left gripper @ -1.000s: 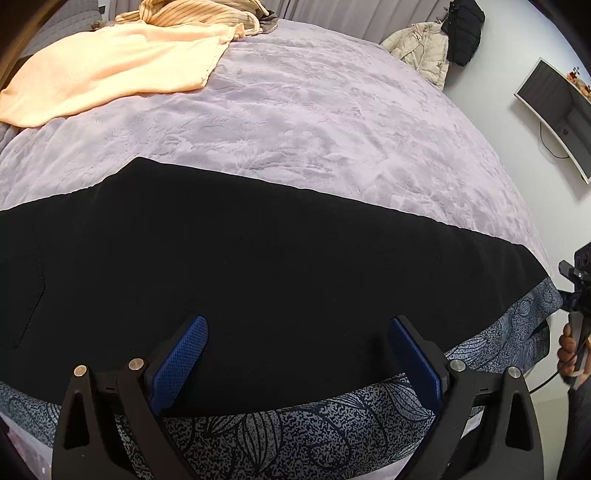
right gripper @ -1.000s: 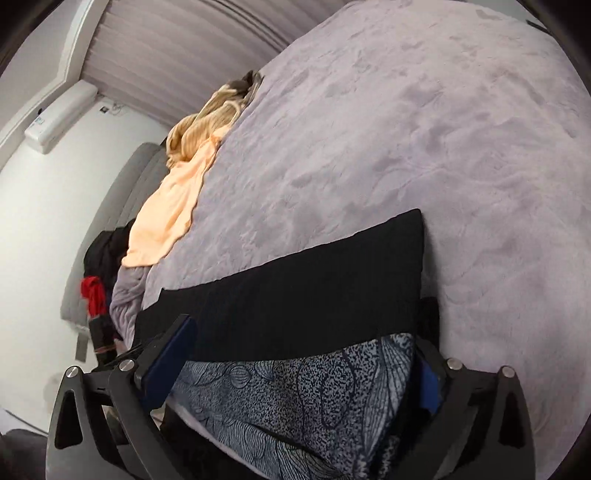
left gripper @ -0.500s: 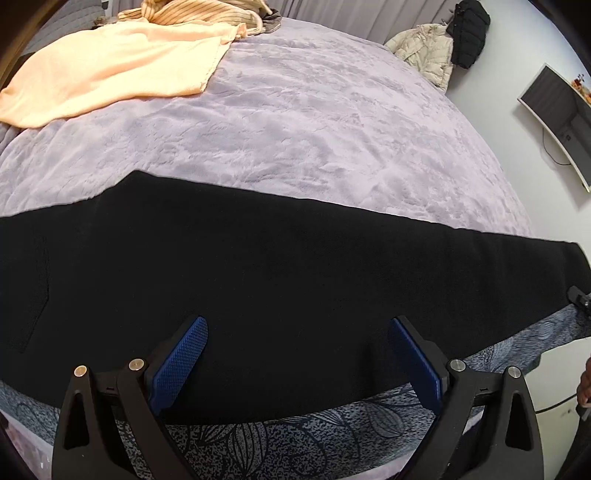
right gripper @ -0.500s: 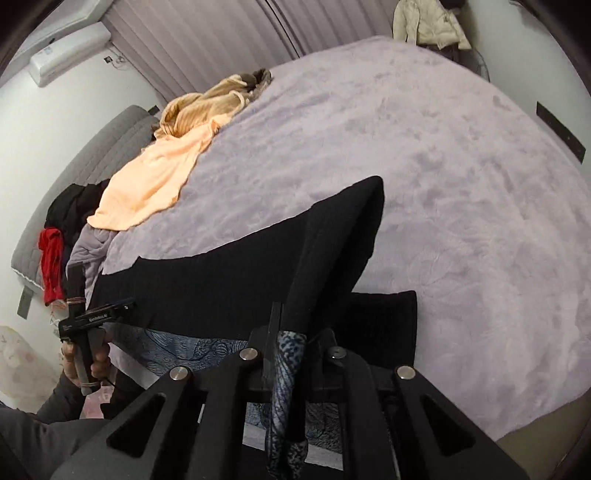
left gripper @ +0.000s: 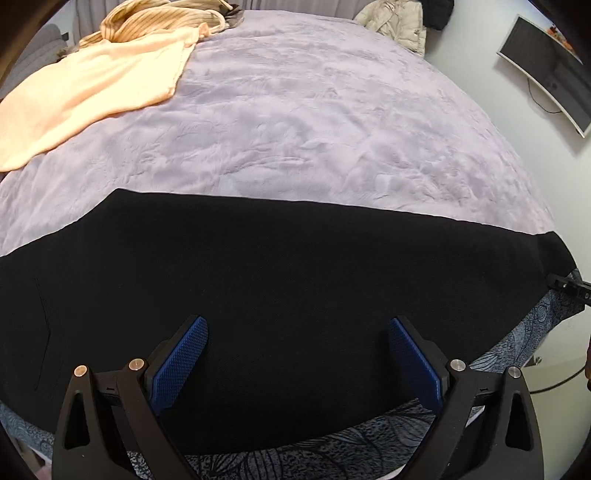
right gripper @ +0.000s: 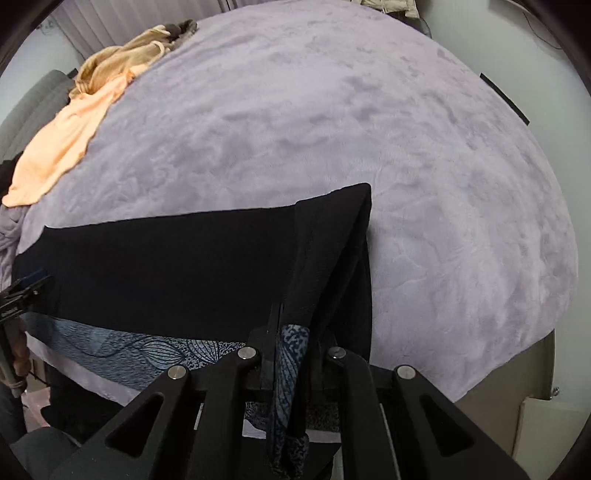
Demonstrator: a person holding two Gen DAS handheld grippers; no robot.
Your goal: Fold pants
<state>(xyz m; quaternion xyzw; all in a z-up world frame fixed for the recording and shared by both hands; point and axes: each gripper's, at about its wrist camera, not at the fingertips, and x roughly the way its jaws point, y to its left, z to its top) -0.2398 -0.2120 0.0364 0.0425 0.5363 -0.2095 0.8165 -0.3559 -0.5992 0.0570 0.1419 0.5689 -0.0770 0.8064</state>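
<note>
The black pants (left gripper: 277, 280) lie spread along the near edge of the lilac bed, with a blue-grey patterned layer showing along their near side (left gripper: 332, 454). My left gripper (left gripper: 297, 363) is open and empty, hovering over the middle of the pants. My right gripper (right gripper: 291, 354) is shut on the right end of the pants (right gripper: 325, 251), pinching the black and patterned cloth together and lifting it into a ridge. The left gripper shows at the left edge of the right wrist view (right gripper: 22, 291).
The lilac bedspread (left gripper: 332, 122) stretches beyond the pants. A peach garment (left gripper: 92, 92) and a striped tan one (left gripper: 159, 18) lie at the far left. A jacket (left gripper: 395, 18) and a wall screen (left gripper: 546, 70) are at the far right.
My right gripper closed on the pants' right end and lifted it, pulling the cloth taut. The pants now reach further right in the left wrist view. My left gripper stayed open.
</note>
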